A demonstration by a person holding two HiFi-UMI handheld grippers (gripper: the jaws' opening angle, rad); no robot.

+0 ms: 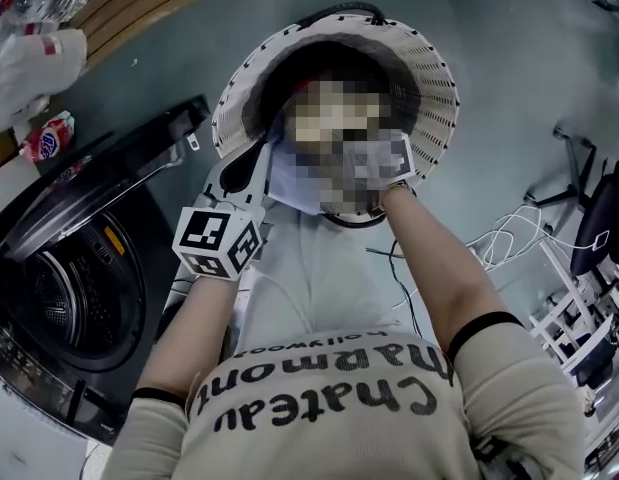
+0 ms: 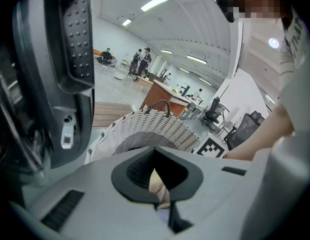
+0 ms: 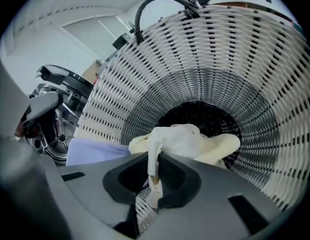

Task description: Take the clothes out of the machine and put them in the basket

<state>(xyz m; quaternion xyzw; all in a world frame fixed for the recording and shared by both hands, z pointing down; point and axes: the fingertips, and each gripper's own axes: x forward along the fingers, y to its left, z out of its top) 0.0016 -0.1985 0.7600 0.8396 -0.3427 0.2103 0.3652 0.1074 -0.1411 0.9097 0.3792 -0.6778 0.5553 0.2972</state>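
Observation:
The white wicker basket (image 1: 435, 88) stands on the floor in front of me, beside the black washing machine (image 1: 84, 298), whose door (image 1: 129, 153) is open. My right gripper (image 3: 153, 186) is shut on a cream garment (image 3: 187, 140) that hangs down inside the basket (image 3: 235, 69). My left gripper (image 2: 162, 196) is shut on cloth: a cream fold and a lavender strip show between its jaws. In the head view the left gripper (image 1: 264, 168) holds a lavender cloth (image 1: 289, 183) at the basket's near rim, and the right gripper (image 1: 394, 173) is just right of it over the basket's mouth.
The machine's drum (image 3: 54, 134) lies left of the basket, with the lavender cloth (image 3: 94, 151) between them. Bottles and bags (image 1: 34, 48) lie at the upper left. Loose cables (image 1: 509, 233) and a white rack (image 1: 579, 318) are on the floor to the right. People stand far off (image 2: 142, 59).

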